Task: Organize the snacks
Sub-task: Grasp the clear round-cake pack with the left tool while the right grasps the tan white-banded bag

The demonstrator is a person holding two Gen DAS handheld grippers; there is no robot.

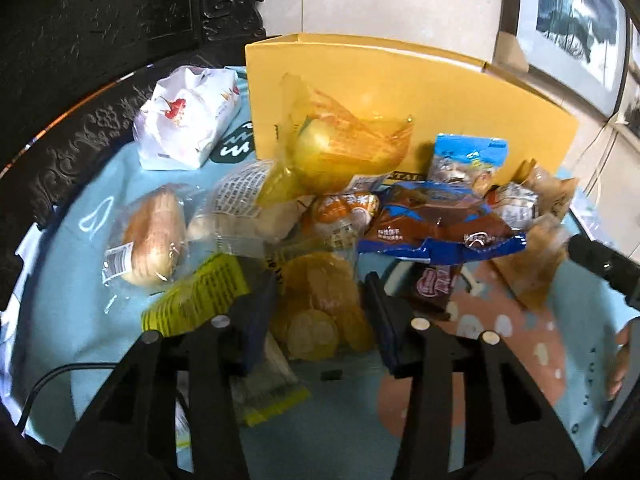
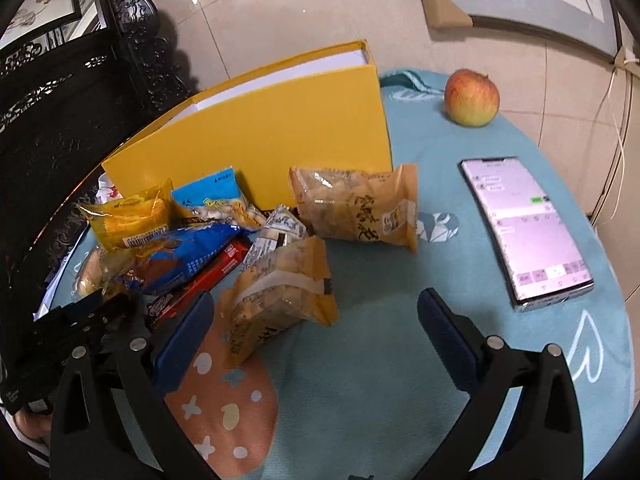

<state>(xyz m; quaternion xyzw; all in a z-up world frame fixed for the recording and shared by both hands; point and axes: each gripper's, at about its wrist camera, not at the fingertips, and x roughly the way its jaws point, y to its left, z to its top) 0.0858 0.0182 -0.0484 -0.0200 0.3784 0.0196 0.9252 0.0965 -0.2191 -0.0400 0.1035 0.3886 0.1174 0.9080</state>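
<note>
A pile of wrapped snacks lies on a blue cloth in front of a yellow box [image 1: 400, 92], which also shows in the right wrist view [image 2: 256, 140]. My left gripper [image 1: 320, 312] is open, its fingers on either side of a clear pack of round yellow biscuits [image 1: 320, 300]. A blue-and-brown packet [image 1: 432, 220] and a bread roll [image 1: 152, 236] lie nearby. My right gripper [image 2: 316, 332] is open and empty, with a tan pastry packet [image 2: 276, 296] just ahead of its left finger. A second tan packet [image 2: 356, 208] lies behind.
An apple [image 2: 472, 96] sits at the far right of the cloth. A lit phone [image 2: 528, 232] lies to the right. A white bag [image 1: 188, 120] lies left of the box. Dark carved furniture [image 1: 100, 40] stands behind and left.
</note>
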